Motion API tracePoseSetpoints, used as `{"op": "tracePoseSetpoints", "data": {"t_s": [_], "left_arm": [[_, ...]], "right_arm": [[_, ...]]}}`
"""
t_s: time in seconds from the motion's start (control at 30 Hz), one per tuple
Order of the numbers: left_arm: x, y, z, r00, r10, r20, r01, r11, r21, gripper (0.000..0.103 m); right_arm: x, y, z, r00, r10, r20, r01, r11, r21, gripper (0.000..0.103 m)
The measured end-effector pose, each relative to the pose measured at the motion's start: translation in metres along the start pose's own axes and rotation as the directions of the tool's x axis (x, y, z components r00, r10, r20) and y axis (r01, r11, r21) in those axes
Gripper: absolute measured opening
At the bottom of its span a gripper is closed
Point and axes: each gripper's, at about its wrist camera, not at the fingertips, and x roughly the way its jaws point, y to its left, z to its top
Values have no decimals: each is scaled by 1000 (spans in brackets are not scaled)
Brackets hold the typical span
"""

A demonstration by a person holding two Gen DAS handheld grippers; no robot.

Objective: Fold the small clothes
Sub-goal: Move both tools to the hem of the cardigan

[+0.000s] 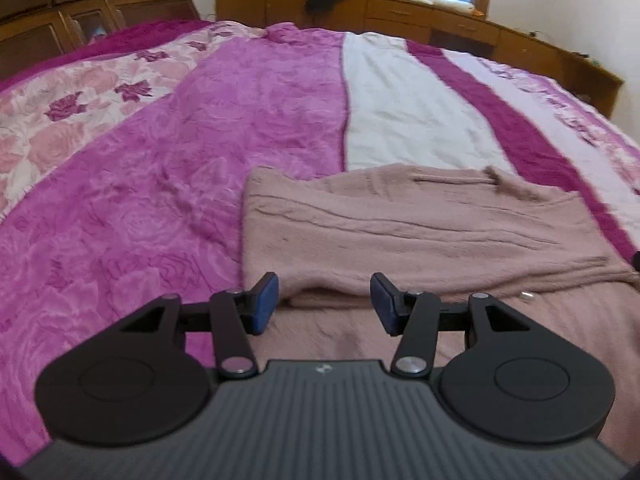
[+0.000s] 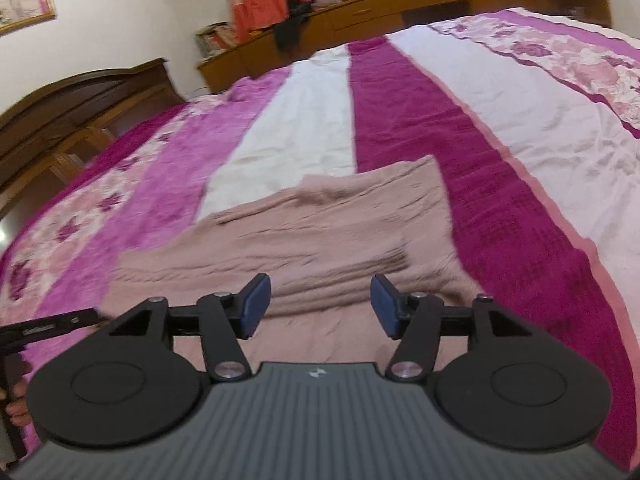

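Note:
A dusty-pink knit garment (image 1: 404,236) lies on the bed, its far part folded back over the near part. In the left wrist view my left gripper (image 1: 325,304) hovers over the near fold edge, its blue pads apart with nothing between them. In the right wrist view the same garment (image 2: 304,240) spreads ahead, and my right gripper (image 2: 320,304) stands open above its near part, holding nothing. The tip of the left gripper (image 2: 52,324) and a hand show at the left edge of the right wrist view.
The bedspread (image 1: 168,184) has purple, white and magenta stripes with rose print. A dark wooden headboard (image 1: 80,20) stands at the left. A low wooden cabinet (image 1: 440,20) with clothes and a plush toy runs along the far wall under a window.

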Motion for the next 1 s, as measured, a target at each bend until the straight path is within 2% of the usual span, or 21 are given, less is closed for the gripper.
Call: {"op": "tracePoseSetpoints", "data": {"t_s": [0.17, 0.37, 0.5, 0.63, 0.87, 1.0], "left_arm": [[-26, -15, -11, 998, -53, -22, 53, 998, 35, 53], [-51, -33, -31, 992, -100, -81, 108, 990, 93, 53], [-71, -41, -45, 988, -116, -102, 129, 984, 124, 53], [-88, -50, -62, 982, -142, -127, 161, 975, 154, 53], [-97, -67, -93, 970, -167, -175, 204, 953, 226, 54], [-96, -77, -109, 959, -182, -216, 237, 935, 264, 54]], "right_arm": [[-37, 21, -11, 999, 37, -16, -38, 997, -71, 67], [-81, 41, -23, 996, 73, -58, -81, 987, -140, 68], [-109, 56, -31, 992, 80, -96, -100, 969, -226, 69], [-128, 66, -47, 984, 95, -148, -140, 933, -331, 74], [-119, 75, -98, 976, -6, -219, -101, 874, -476, 76], [-107, 85, -130, 969, -66, -239, -94, 793, -601, 78]]}}
